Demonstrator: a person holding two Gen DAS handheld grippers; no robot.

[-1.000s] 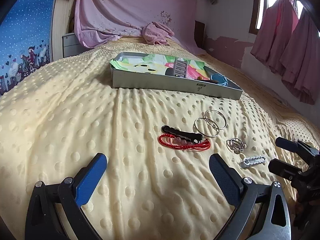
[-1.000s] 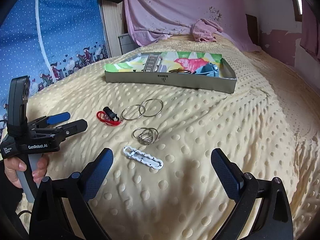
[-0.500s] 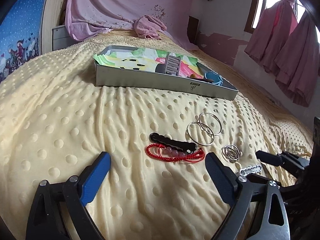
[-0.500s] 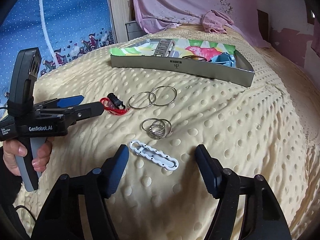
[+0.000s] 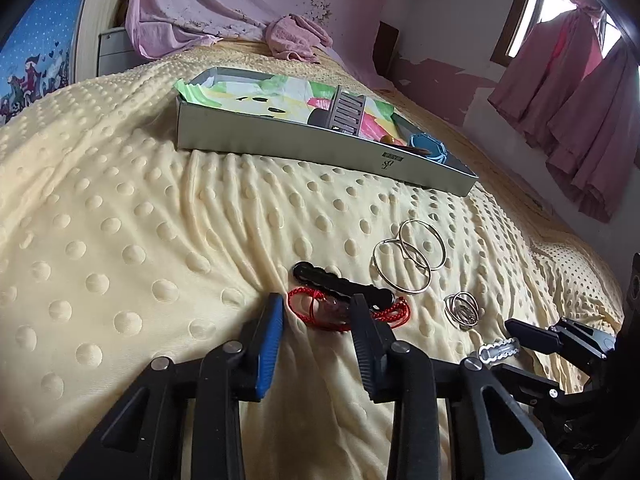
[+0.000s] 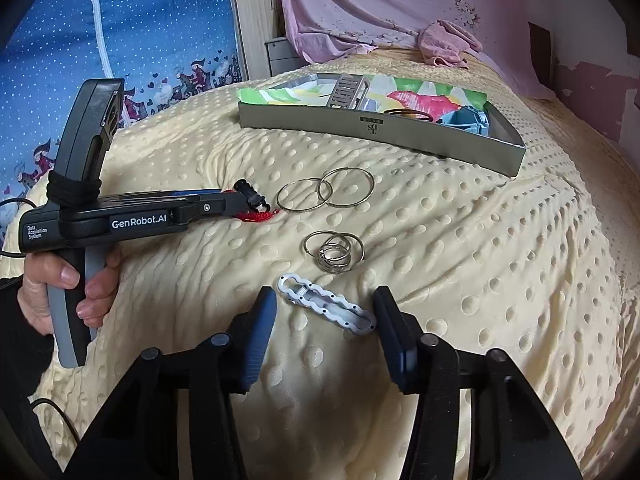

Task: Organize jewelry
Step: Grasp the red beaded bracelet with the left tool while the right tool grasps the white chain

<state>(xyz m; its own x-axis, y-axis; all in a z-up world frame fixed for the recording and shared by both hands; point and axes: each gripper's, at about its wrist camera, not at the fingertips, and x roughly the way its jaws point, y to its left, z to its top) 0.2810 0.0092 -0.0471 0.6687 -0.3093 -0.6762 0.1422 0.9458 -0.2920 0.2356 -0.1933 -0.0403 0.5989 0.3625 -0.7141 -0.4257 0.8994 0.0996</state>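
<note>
While the left gripper sits low on the yellow dotted blanket, its jaws stand narrow on either side of the red cord bracelet, with the black hair clip lying just beyond the fingertips and touching the cord; whether the pads already press the bracelet cannot be told; the right gripper hovers over the same bed with its jaws moderately wide, bracketing the white hair clip, which lies flat and slanted between the fingers without visibly touching either; just past that clip rests a small cluster of silver rings, and further on two large thin hoops overlap each other on the blanket; at the far side stands a shallow grey box lined with brightly coloured paper, holding a dark comb-like clip, a blue piece and a thin brown ring; in the right wrist view a hand grips the handle of the left tool, whose tip reaches the red cord beside the hoops; pink cloth drapes the headboard behind.
</note>
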